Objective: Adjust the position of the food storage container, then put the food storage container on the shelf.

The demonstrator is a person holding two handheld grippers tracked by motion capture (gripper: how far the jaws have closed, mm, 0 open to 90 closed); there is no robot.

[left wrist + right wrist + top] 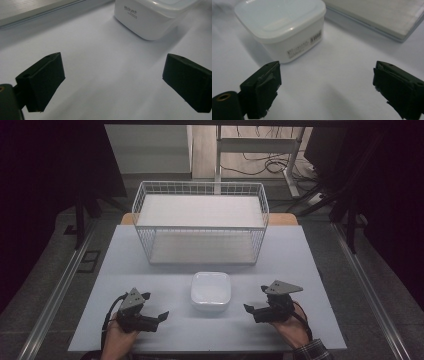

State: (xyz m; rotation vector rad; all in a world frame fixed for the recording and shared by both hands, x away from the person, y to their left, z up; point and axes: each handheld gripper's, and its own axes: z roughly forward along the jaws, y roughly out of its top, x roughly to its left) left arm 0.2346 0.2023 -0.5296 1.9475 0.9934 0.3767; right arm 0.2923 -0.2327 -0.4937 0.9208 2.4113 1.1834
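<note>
- Left gripper [159,316] and right gripper [249,309] rest on the table [150,265], jaws spread wide, grasping nothing — flanking their target.
- White container [211,290] sits between them, lidded, before the wire basket [200,222] — reachable from both sides.

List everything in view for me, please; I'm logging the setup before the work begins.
lidded box: one, white, table centre, between the two grippers, printed text on its sides
wire basket: one, white, on the far half of the table, with an upper and a lower shelf
table: one, pale grey top
desk frame: one, white, on the floor beyond the table, cables under it
left gripper: one, black, near left of the box, fingers apart
right gripper: one, black, near right of the box, fingers apart
</note>
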